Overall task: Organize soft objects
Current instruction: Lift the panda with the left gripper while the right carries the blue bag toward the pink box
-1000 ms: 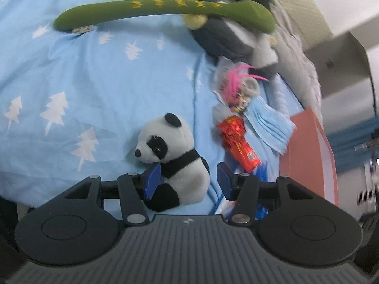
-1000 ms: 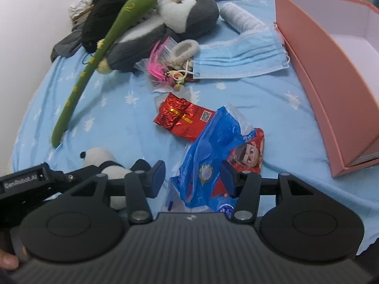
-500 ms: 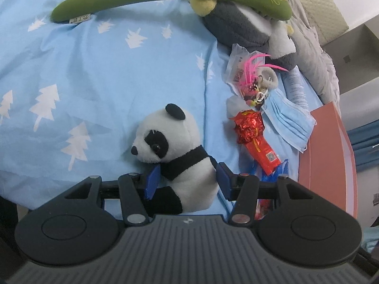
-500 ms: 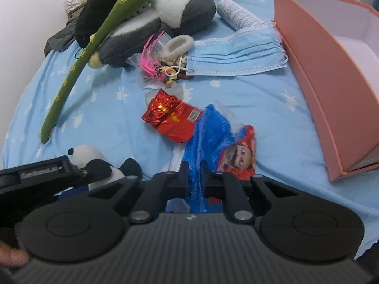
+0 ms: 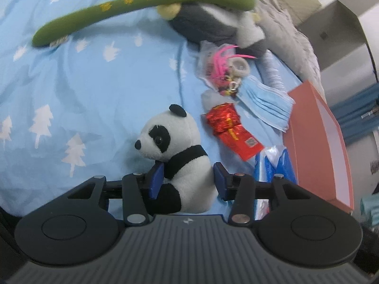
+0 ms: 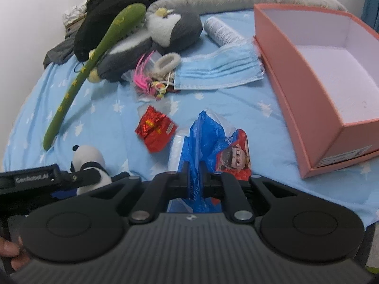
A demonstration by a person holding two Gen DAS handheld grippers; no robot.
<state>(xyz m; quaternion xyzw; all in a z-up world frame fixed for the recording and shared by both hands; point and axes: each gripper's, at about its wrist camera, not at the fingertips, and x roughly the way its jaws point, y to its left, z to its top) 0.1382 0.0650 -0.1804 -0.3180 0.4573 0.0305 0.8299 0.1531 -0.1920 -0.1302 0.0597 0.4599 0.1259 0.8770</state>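
Panda plush [image 5: 177, 151] sits on the bed sheet [image 5: 94, 82], body between the pads of the left hand-held gripper [image 5: 187, 181], whose jaws have just been closing & look to touch both sides, prob. to lift it. Right hand-held gripper [image 6: 194, 177] is clenched on the blue plastic bag [image 6: 206, 139], bag bunched upward w/ the pinch. Pink box [image 6: 315, 90] stands open at the right, likely the drop spot. Red wrapper [image 6: 155, 131] & face mask [image 6: 218, 71] lie loose nearby.

Toy-strewn blue bed [image 5: 99, 90] (tree-print sheet)
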